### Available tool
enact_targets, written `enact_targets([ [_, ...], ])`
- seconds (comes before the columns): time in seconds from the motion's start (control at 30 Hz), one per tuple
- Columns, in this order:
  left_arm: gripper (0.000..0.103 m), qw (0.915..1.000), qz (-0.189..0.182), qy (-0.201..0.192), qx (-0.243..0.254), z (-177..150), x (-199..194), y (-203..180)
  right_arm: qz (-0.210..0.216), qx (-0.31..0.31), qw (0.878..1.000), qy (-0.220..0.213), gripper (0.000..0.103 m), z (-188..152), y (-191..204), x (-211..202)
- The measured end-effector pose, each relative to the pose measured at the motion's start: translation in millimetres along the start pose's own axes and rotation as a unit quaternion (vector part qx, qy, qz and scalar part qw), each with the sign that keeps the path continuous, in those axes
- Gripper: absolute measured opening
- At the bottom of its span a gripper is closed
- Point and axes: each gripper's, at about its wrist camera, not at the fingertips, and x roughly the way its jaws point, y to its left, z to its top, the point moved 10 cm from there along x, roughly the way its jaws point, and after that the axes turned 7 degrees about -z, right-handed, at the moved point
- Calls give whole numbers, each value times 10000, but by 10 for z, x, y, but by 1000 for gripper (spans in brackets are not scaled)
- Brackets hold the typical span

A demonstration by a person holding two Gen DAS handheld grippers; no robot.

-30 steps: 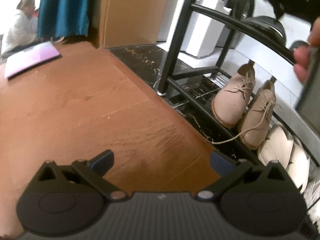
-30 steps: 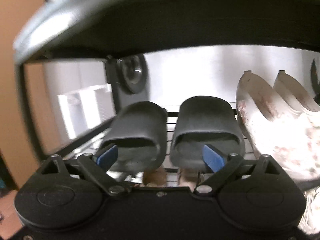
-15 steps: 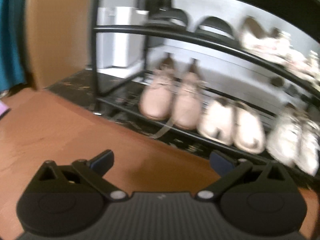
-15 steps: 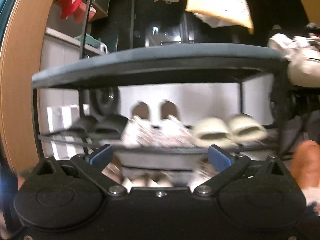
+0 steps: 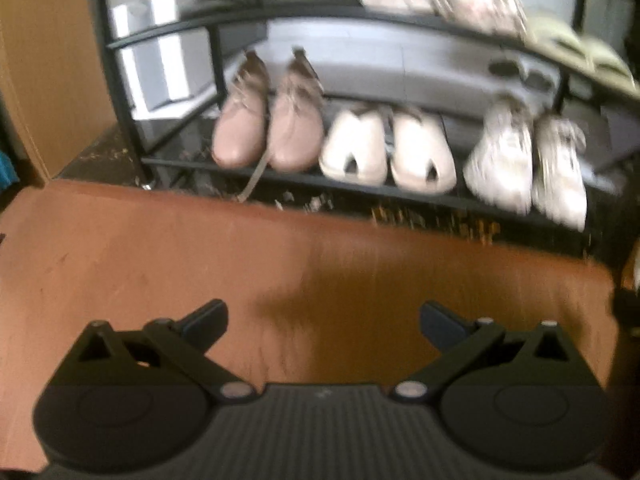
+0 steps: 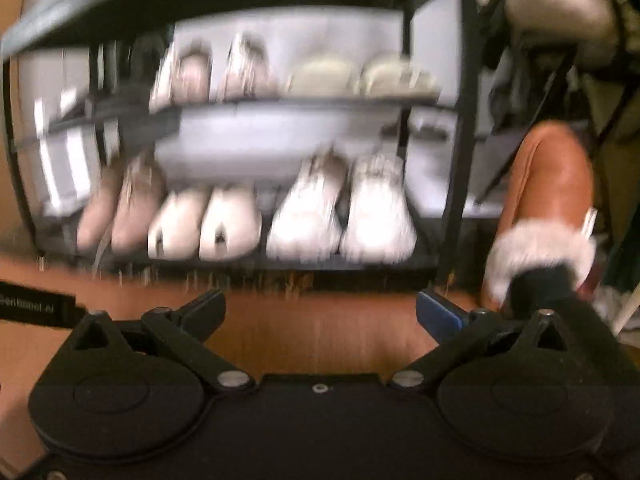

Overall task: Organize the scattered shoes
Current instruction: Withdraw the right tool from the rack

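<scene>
On the rack's (image 6: 454,184) bottom shelf, left to right, stand tan lace-ups (image 5: 266,128), white clogs (image 5: 388,152) and white sneakers (image 5: 528,164). At the right view's right edge, on the floor, a tan fur-cuffed boot (image 6: 548,208) stands apart from the rack. It looks light and soft, so the stiffer heel seems safest. Left gripper (image 5: 323,322) and right gripper (image 6: 320,312) are both spread, empty.

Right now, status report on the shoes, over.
Left gripper and right gripper open, empty. Tan fur-cuffed boot stands beside black metal shoe rack. Nothing in the way.
</scene>
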Motion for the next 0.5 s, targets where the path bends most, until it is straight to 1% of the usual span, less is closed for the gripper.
enact_targets([
  [0.07,102,9997,117,107,203,-27,50,-34,-11,168,9995,259,103,-89,-48,81],
  [0.17,102,9994,174,145,260,-54,84,-38,-200,491,9978,405,103,-136,-185,155],
  [0.3,102,9995,139,209,165,-58,128,8,-441,748,9952,462,103,-197,-342,194],
  [0.43,102,9999,12,168,-37,-55,97,58,-480,664,9959,375,103,-222,-361,166],
  [0.5,102,9998,31,177,-94,-47,122,80,-502,634,9962,328,103,-204,-353,171],
])
